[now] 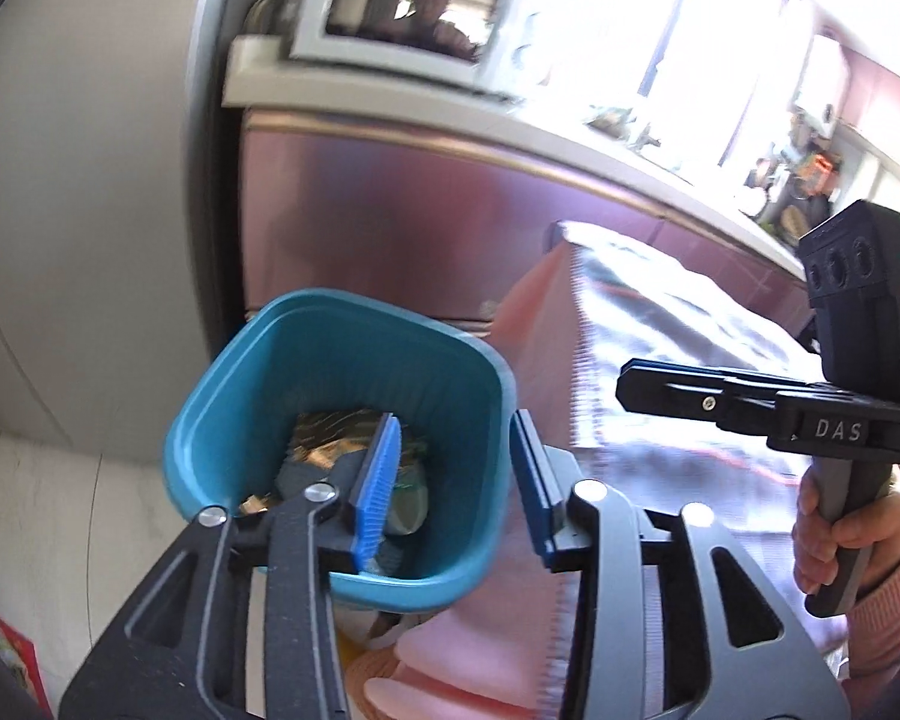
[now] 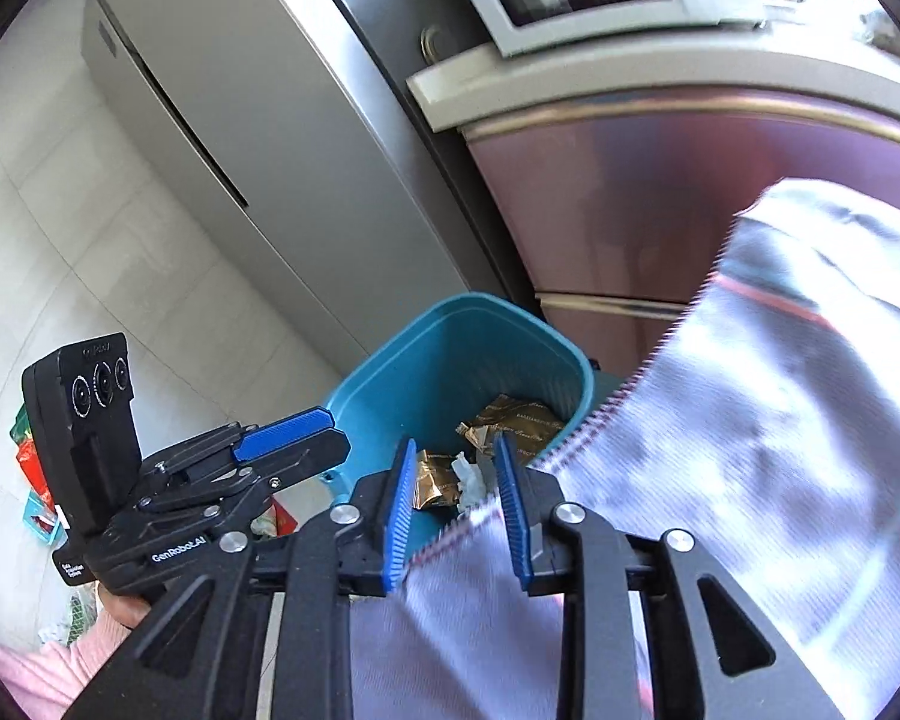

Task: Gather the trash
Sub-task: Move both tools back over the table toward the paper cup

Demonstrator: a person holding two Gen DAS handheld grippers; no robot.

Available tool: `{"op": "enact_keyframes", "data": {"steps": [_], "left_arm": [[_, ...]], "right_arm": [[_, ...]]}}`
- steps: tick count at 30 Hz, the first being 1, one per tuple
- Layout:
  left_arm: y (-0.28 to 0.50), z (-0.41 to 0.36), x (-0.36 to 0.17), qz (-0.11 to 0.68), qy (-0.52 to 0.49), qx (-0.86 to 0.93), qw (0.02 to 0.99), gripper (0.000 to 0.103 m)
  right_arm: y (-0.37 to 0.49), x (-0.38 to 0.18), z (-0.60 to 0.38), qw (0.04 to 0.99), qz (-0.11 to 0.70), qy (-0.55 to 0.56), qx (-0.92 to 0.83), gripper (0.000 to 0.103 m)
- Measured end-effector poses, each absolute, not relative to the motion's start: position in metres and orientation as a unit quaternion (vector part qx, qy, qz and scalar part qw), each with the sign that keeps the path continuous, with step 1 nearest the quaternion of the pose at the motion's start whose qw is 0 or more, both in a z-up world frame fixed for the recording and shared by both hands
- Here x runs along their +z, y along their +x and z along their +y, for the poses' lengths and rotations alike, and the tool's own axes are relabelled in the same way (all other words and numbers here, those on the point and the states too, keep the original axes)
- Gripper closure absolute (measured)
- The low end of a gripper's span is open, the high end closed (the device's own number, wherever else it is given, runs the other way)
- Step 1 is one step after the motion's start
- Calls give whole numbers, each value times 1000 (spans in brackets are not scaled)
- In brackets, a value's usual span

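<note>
Trash lies in the bottom of one teal bin, straight ahead of and below both tools: crumpled gold and brown wrappers, at least two or three, plus a scrap of white paper and something dark I cannot name. In the left view, the left tool has its jaws set wide with nothing between them; its left pad appears inside the bin's mouth over the trash and its right pad just outside the bin's right wall, so the rim seems to fall between them, though I cannot tell whether either pad touches it. The right tool is likewise parted and holds nothing; the bin's opening shows through its gap, a little ahead. A pale cloth-covered surface with a stitched edge runs beside and under the right tool, just right of the bin. The left tool looks nearer to the bin, so by my judgement a grasp of the rim would fall to it. The bin stands roughly upright, its open mouth tipped toward both cameras. Beyond it are a purple cabinet, one white microwave above and a grey fridge to the left.
</note>
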State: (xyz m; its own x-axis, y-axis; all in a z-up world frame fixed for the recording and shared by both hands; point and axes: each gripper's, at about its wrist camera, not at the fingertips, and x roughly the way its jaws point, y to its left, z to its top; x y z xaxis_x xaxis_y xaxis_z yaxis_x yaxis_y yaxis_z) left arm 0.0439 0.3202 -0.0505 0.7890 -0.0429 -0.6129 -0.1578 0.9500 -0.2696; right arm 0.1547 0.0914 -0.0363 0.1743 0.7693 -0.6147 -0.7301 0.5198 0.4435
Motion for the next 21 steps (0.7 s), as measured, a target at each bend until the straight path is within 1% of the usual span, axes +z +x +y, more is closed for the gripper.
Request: {"op": "enact_keyframes", "data": {"steps": [7,11,21], "left_arm": [[40,266,-22,292,-121,-32,948,53],[47,233,-16,289,-111,-70,948,51],[66,140,-20,311,-81,-154,934,51]], "right_arm": [[129,-22,19,799,383,38,462,71],[112,-20,-27,827,372,35,419,70],[93,-21,-146,872,362,94,315,70]]}}
